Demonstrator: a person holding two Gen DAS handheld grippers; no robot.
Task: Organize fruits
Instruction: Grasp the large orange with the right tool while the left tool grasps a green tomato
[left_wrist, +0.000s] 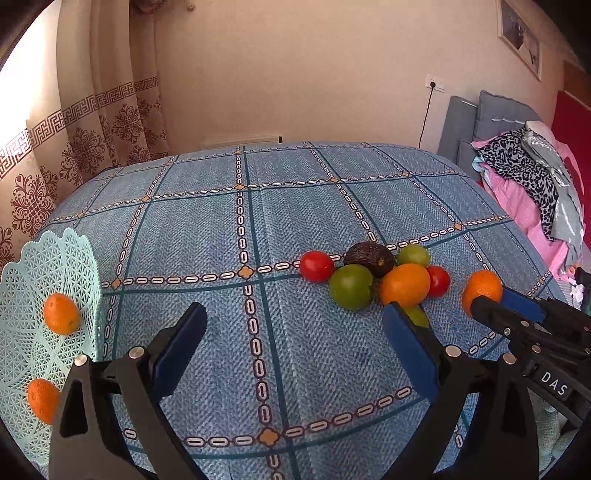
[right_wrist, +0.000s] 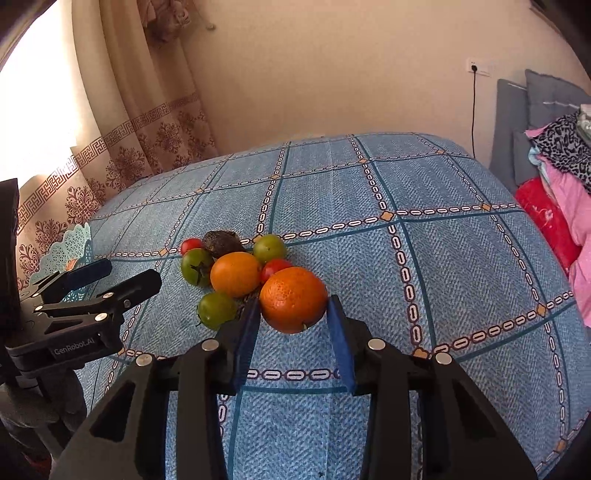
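Fingers of my right claw (right_wrist: 291, 317) pinch an orange (right_wrist: 293, 299) just above the blue checked table (right_wrist: 424, 258), beside the fruit pile (right_wrist: 232, 266). My left claw (left_wrist: 295, 332) hangs spread wide and empty; at its left, a mint basket (left_wrist: 55, 258) holds two oranges (left_wrist: 61, 314).

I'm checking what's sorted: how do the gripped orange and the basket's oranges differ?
The gripped orange sits between the right hand-held gripper pads, beside the pile; the basket oranges lie free in the basket, apart from it. It's one; they're two. All are orange-skinned.
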